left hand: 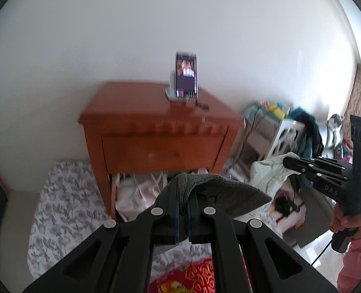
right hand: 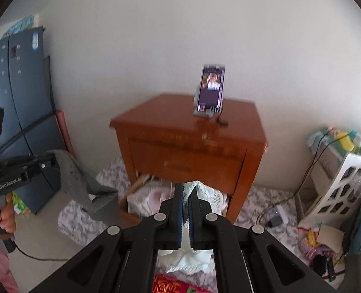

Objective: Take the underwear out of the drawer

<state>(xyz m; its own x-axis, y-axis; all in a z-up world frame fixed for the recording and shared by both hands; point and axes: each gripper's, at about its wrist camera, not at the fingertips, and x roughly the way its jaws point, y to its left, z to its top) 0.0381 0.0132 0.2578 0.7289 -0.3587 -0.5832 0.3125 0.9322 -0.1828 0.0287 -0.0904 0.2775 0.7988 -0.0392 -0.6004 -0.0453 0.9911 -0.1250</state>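
Grey underwear point(left hand: 212, 193) is pinched between the closed fingers of the left gripper point(left hand: 183, 195), draping to the right at lower centre of its view. The right gripper point(right hand: 186, 195) is clamped on a white lace underwear piece point(right hand: 205, 191), which hangs down below its fingers. "GenRoboLAI" reads on the left gripper's side, lower left of the right view. Behind stands a wooden nightstand point(left hand: 156, 131), its lower drawer point(right hand: 131, 195) open, a phone point(right hand: 211, 90) on top.
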